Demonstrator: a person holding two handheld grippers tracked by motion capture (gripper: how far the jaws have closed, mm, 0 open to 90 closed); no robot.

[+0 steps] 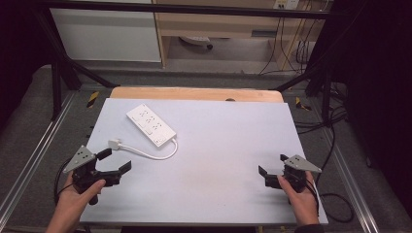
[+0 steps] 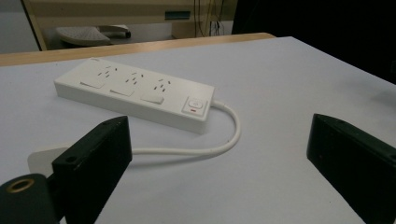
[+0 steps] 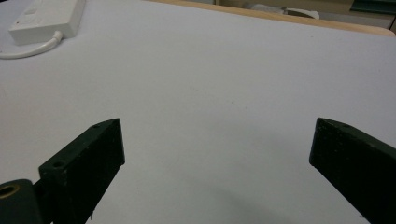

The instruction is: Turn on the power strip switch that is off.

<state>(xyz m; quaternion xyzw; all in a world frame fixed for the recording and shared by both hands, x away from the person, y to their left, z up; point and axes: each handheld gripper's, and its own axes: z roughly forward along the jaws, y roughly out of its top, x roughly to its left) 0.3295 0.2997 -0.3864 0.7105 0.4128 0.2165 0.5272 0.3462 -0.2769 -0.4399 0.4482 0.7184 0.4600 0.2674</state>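
Surface — pale table (image 1: 218, 145), power strip (image 1: 150, 124) far-left, dark frame around | left gripper (image 1: 114, 162) — jaws wide, empty | right gripper (image 1: 272, 166) — jaws wide, empty

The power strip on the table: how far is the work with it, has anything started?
Nothing looks done yet. The power strip lies flat on the table, its cord curled and its plug loose beside the left tool. Nothing is in hand: both tools are open, the right tool far from the strip. All handling is left.
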